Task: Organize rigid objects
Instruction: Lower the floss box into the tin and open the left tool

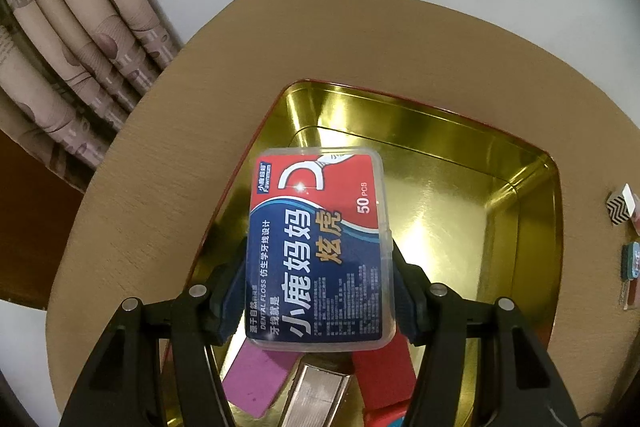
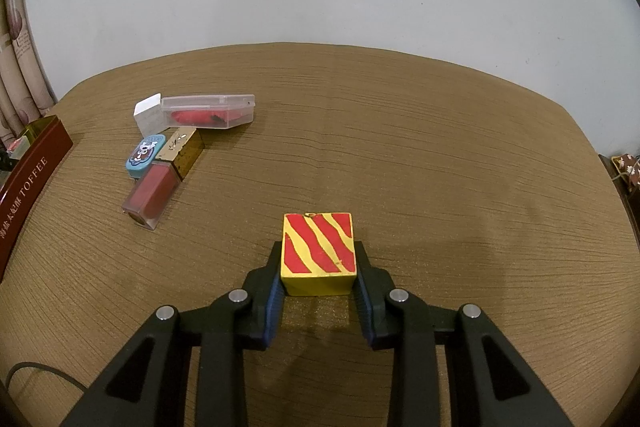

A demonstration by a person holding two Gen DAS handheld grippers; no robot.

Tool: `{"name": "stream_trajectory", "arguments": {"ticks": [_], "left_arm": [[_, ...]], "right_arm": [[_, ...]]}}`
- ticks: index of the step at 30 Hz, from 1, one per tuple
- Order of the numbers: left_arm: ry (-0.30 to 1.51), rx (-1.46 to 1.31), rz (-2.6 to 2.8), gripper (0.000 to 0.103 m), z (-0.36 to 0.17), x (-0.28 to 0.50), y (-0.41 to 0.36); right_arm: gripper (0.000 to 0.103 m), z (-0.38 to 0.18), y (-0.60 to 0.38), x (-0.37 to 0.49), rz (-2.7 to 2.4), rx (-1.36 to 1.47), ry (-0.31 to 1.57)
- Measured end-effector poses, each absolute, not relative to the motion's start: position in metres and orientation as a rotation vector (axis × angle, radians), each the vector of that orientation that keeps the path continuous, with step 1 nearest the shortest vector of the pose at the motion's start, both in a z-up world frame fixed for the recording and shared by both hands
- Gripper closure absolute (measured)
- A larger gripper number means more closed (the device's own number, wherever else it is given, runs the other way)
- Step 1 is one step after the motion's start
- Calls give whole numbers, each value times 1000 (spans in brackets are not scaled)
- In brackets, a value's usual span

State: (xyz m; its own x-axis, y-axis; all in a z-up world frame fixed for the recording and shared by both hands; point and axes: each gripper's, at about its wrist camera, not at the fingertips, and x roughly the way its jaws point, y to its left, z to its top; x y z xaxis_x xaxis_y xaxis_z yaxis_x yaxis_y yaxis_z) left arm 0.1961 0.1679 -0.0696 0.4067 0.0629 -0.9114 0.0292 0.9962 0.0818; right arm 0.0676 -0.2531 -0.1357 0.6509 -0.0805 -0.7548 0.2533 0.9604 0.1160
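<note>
A: A plain pale wall stands behind a tan woven worktop (image 2: pixel 400 147), and patterned curtains (image 1: pixel 68 39) hang at the upper left of the left wrist view.

B: What can be read?

A: The clear floss box (image 1: pixel 318 247) at the centre of that view says "DENTAL FLOSS", "50 PCS" and "Fawnmum", with large Chinese characters on a red and blue label. At the left edge of the right wrist view, the dark red outer wall of the tin (image 2: pixel 24 187) reads "TOFFEE".

B: Who holds the floss box?

A: The left claw (image 1: pixel 320 291) is clamped on its two long sides, over the tin's gold interior (image 1: pixel 440 195). Below it in the tin lie a purple block (image 1: pixel 256 375), a silver case (image 1: pixel 316 395) and a red piece (image 1: pixel 384 371).

B: And the other side?

A: The right claw (image 2: pixel 320 283) pinches a yellow cube (image 2: pixel 319 253) with red wavy stripes on top, low at the frame's centre. At upper left lie a clear case (image 2: pixel 208 111), a white box (image 2: pixel 149 113), a blue eraser (image 2: pixel 146 151), a gold box (image 2: pixel 184 149) and a red lip gloss (image 2: pixel 150 195), clustered together.
</note>
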Motion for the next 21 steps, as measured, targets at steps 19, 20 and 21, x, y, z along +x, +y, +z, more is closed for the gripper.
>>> {"name": "stream_trajectory", "arguments": {"ticks": [19,20,21], "left_arm": [[1178,53,26,40,-76,202,176],[1179,48,23,39,-76,203,176],[1178,44,19,39,-75,204,176]], "right_arm": [[71,-136,-253,68,-193,220,842],[71,-136,-253,68,-193,219,842],[71,-136,-253,68,-193,219,842]]}}
